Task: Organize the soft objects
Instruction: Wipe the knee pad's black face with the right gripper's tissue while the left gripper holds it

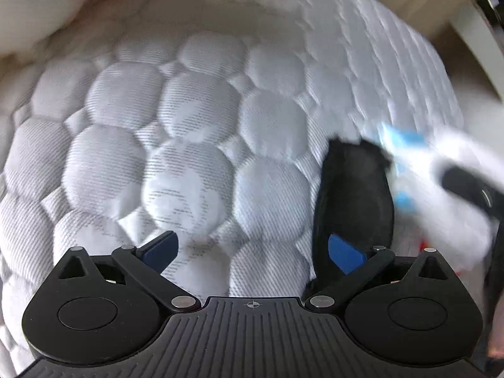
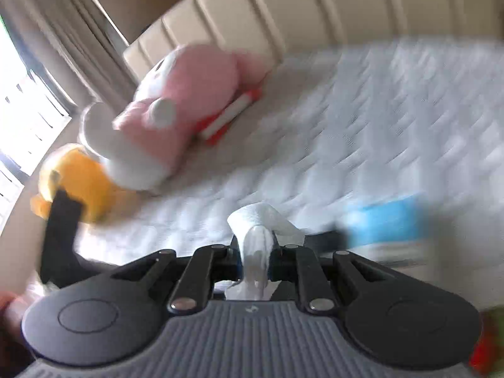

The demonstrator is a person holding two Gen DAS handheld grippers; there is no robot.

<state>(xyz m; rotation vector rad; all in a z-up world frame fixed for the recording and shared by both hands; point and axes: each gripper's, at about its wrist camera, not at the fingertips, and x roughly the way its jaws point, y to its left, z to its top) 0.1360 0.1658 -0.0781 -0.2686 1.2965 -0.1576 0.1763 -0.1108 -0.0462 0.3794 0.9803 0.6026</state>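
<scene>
In the right wrist view my right gripper [image 2: 255, 252] is shut on a white soft piece like a tissue or cloth [image 2: 261, 217], which bulges out above the jaws. A pink and white plush [image 2: 189, 94] and a yellow plush [image 2: 82, 179] lie at the far left of the white quilted mattress [image 2: 362, 119]. A blurred blue and white pack [image 2: 384, 223] lies to the right of the jaws. In the left wrist view my left gripper [image 1: 252, 249] hangs open over the mattress [image 1: 176, 119] with nothing between its blue pads [image 1: 345, 253]. A black object [image 1: 352, 189] lies just beyond the right pad.
A red and white flat item [image 2: 230, 116] rests under the pink plush. A beige padded headboard [image 2: 283, 9] bounds the far side of the bed. A blurred white and blue shape [image 1: 415, 160] moves at the right of the left wrist view. A black part [image 2: 60, 230] stands at the left.
</scene>
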